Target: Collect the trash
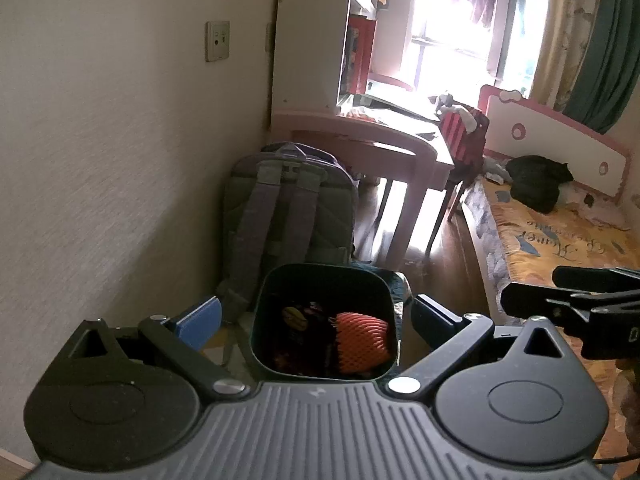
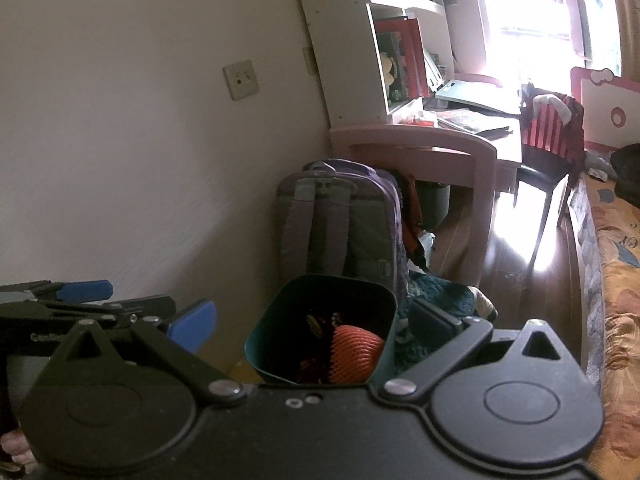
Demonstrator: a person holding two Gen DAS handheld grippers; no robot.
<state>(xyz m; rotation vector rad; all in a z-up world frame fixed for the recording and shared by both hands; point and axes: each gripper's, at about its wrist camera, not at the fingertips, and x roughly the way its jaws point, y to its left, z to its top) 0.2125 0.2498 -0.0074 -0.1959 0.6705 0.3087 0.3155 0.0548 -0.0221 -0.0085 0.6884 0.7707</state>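
A dark green trash bin (image 1: 264, 312) stands on the floor between the fingers of my left gripper (image 1: 316, 320), which is open and empty above it. Inside lie an orange foam fruit net (image 1: 362, 340) and dark wrappers (image 1: 296, 320). In the right wrist view the same bin (image 2: 260, 340) with the orange net (image 2: 354, 354) sits between the fingers of my right gripper (image 2: 316, 326), also open and empty. The right gripper's body shows at the right edge of the left wrist view (image 1: 576, 304); the left gripper shows at the left edge of the right wrist view (image 2: 84, 300).
A grey backpack (image 1: 288, 208) leans by the wall behind the bin. A pink desk (image 1: 400, 148) and chair with red striped cloth (image 1: 464, 136) stand beyond. A bed (image 1: 560, 240) with a black item runs along the right. A dark teal cloth (image 2: 440, 300) lies beside the bin.
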